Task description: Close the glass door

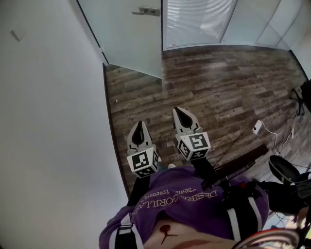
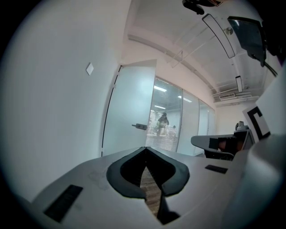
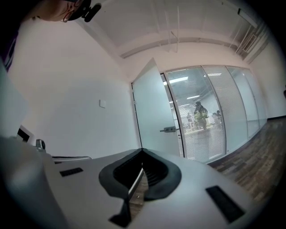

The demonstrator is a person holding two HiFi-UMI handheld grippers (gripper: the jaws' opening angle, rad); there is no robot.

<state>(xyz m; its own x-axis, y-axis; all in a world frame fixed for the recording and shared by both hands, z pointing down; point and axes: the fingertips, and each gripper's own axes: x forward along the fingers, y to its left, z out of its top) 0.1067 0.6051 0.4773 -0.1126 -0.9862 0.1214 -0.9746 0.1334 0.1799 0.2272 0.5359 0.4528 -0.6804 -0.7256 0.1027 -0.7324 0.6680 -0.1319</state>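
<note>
Two grippers are held side by side over the wooden floor point(image 1: 228, 82): the left gripper point(image 1: 140, 127) and, slightly further forward, the right gripper point(image 1: 181, 115), each with jaws pressed together on nothing. Well ahead and a little leftward, beside the white wall point(image 1: 48, 121), the glass door point(image 1: 127, 36) stands open. Its level lever handle point(image 1: 146, 10), at the free edge, lies nearer the right gripper.

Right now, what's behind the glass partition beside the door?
Through the glass partition and its slatted blinds, a person can be seen standing. The blinds blur most other detail, and the frosted glass door hides whatever is behind it.
</note>
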